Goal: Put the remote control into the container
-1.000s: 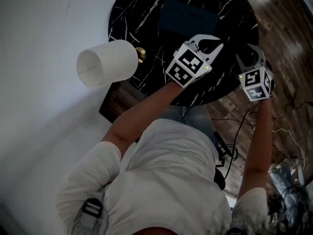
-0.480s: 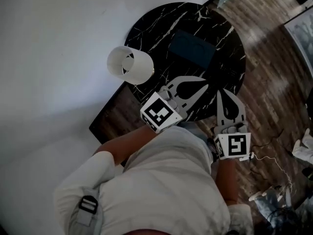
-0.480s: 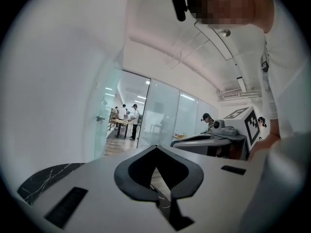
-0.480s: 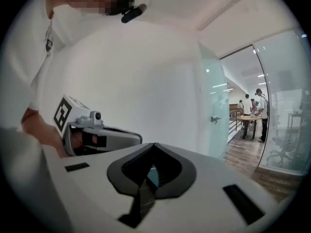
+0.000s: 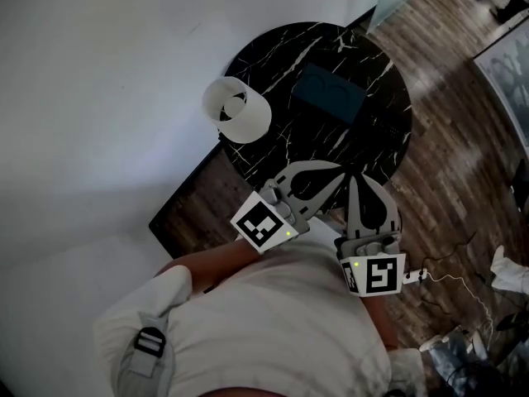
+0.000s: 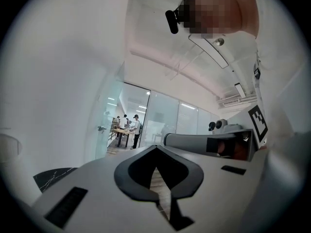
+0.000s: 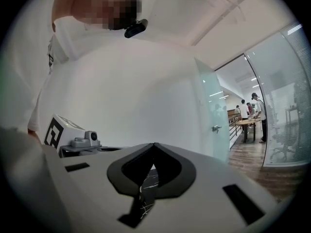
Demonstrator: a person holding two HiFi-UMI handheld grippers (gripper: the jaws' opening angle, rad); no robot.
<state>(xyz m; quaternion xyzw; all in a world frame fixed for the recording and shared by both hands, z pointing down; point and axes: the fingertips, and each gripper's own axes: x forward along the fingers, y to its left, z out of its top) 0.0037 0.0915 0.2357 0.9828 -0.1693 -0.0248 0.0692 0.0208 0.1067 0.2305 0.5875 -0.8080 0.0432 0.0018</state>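
Hanging clenched and empty, the left hand-held gripper [image 5: 335, 172] and right hand-held gripper [image 5: 357, 180] are sitting short of the container [image 5: 331, 92]; remote control unseen, probably deposited.

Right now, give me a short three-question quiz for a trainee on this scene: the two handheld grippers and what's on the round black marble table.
1. True or false: the right gripper grips something between its jaws.
2. Which thing shows at the edge of the round black marble table, apart from the dark blue rectangular container?
A. a white cylindrical lampshade
B. a red mug
C. an open laptop
3. Fill in: the left gripper has its jaws ____, with nothing between them.

Key: 1 false, the jaws are shut and empty; 2 A; 3 together.
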